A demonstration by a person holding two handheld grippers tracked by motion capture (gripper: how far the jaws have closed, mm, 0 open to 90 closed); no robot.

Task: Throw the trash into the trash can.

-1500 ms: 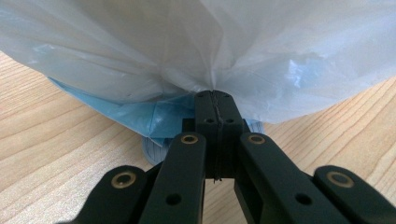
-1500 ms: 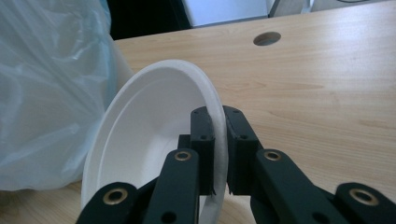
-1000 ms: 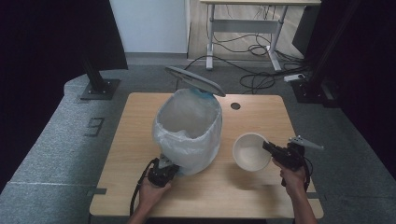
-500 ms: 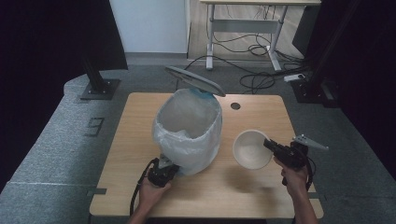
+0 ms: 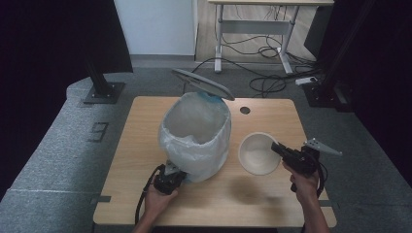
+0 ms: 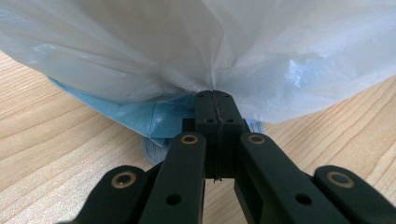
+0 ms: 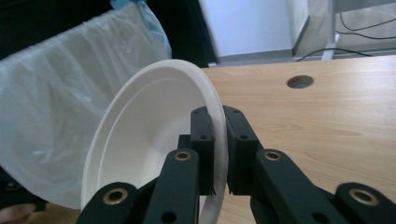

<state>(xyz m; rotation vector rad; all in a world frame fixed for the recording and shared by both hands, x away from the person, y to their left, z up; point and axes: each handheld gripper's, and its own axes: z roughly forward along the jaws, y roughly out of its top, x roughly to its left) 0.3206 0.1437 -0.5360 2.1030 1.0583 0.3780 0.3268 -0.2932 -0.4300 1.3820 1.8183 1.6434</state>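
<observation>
A bin lined with a white plastic bag [image 5: 194, 131] stands mid-table, its grey lid [image 5: 201, 83] tipped open at the back. My left gripper [image 5: 171, 178] is at the bin's near foot, shut on a pinch of the bag [image 6: 140, 51]; its jaw tips [image 6: 215, 95] meet on the film, with the blue bin [image 6: 140, 116] behind. My right gripper [image 5: 278, 148] is shut on the right rim of a white paper bowl [image 5: 256, 154], which hangs just above the table. In the right gripper view the gripper [image 7: 217, 116] clamps the bowl [image 7: 149, 135] tilted on edge, beside the bag [image 7: 56, 98].
The wooden table [image 5: 145, 145] has a round cable hole [image 5: 245, 110] at the back right. A dark stand base [image 5: 102, 92] sits on the floor to the left. Another desk [image 5: 252, 24] and floor cables [image 5: 267, 82] lie beyond the table.
My right gripper has lifted the bowl slightly off the table. The left gripper and the bag have not moved.
</observation>
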